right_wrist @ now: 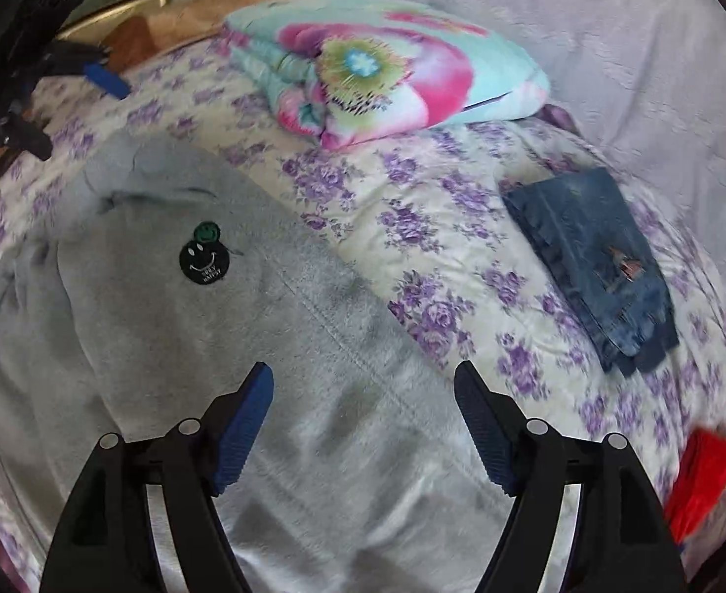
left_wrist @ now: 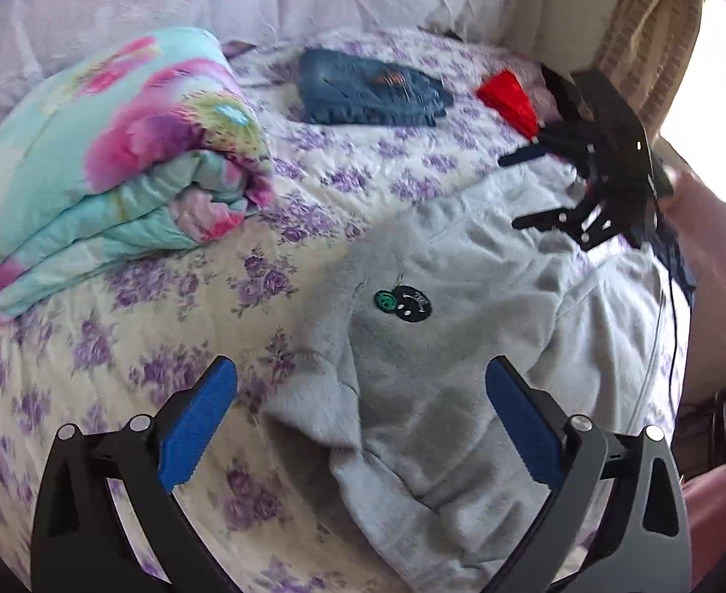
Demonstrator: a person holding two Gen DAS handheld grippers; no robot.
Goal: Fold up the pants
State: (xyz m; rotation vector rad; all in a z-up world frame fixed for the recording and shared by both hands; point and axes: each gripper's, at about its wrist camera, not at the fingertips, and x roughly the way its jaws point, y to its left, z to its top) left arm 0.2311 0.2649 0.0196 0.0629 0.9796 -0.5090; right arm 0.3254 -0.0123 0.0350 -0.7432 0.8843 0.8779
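- while both grippers hang wide and empty, the grey fleece pants (left_wrist: 412,346) lie part-folded on the floral bedspread (left_wrist: 91,370), under the left gripper (left_wrist: 360,380) and right gripper (right_wrist: 363,385).
- next, judged: grip an edge and fold over.
- count: one grey pants; one folded jeans (left_wrist: 368,89) at 12 o'clock; one rolled quilt (left_wrist: 116,148) at 10; one red item (left_wrist: 506,94).

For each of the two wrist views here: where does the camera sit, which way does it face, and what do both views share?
Left wrist: sits behind the open left gripper, looks down at the grey pants on the floral bedspread; the right gripper shows at right.
Right wrist: behind the open right gripper, looks down at the same pants; left gripper at top left.
Shared: smiley patch, folded jeans, flowered quilt, red item.
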